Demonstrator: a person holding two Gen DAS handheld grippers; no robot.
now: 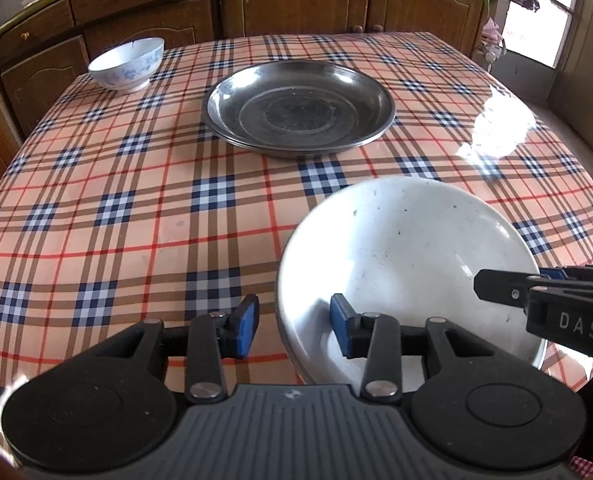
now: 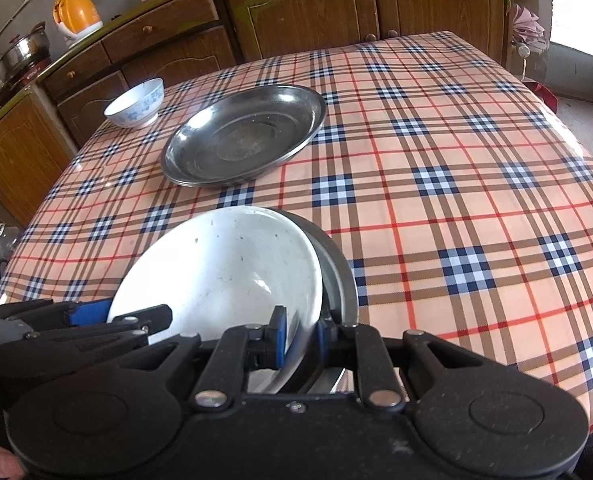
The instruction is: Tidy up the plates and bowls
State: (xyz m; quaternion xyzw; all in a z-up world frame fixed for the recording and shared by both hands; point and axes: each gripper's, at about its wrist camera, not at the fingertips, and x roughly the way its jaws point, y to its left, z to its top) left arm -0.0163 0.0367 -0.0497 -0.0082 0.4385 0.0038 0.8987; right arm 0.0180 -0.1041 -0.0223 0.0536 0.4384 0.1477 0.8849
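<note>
Left wrist view first: the left gripper [image 1: 294, 326] sits right up front, jaws apart with the near rim of the white bowl [image 1: 408, 248] between them, pads not squeezing it. The right gripper [image 1: 496, 292] pokes in from the right edge. Further back, the stacked steel plates [image 1: 300, 108] and a blue-patterned bowl [image 1: 126, 62] rest on the plaid tablecloth [image 1: 136, 200].

Right wrist view shows what that one hides: the right gripper [image 2: 300, 338] is pinched narrow on the white bowl's [image 2: 224, 268] rim, bowl tilted, with a metal dish [image 2: 342, 272] behind it. An orange kettle [image 2: 76, 14] stands on the counter.
</note>
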